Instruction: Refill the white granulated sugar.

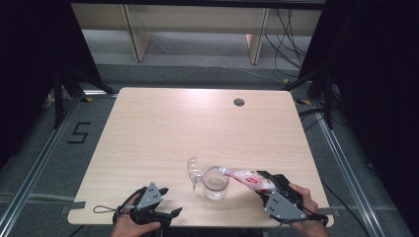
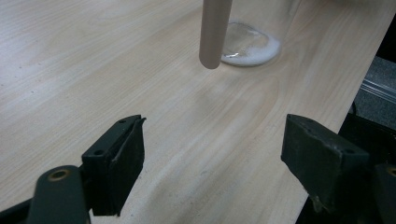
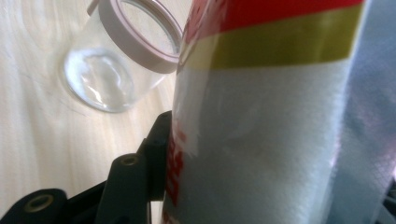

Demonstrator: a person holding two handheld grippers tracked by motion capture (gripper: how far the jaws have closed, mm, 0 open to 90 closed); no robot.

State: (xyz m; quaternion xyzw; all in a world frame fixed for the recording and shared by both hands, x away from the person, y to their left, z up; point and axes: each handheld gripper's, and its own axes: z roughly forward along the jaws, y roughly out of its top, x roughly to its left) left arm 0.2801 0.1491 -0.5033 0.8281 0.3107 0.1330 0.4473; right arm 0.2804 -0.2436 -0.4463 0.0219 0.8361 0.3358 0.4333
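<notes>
A clear glass jar [image 1: 216,183] stands near the table's front edge, its hinged lid [image 1: 194,171] swung open to the left. My right gripper [image 1: 262,185] is shut on a plastic bottle [image 1: 249,178] with a white, red and yellow label, which lies tilted with its mouth over the jar's rim. In the right gripper view the bottle [image 3: 271,121] sits close between the jaws, with the jar [image 3: 116,65] beyond it. My left gripper [image 1: 171,201] rests open at the front left, nothing between its jaws. In the left gripper view the gripper [image 2: 212,154] points toward the jar's base [image 2: 247,46].
The wooden table [image 1: 163,128] has a round cable hole [image 1: 239,102] at the back right. A pale rod-like part [image 2: 215,32] hangs down in front of the jar in the left gripper view. Dark floor and rails surround the table.
</notes>
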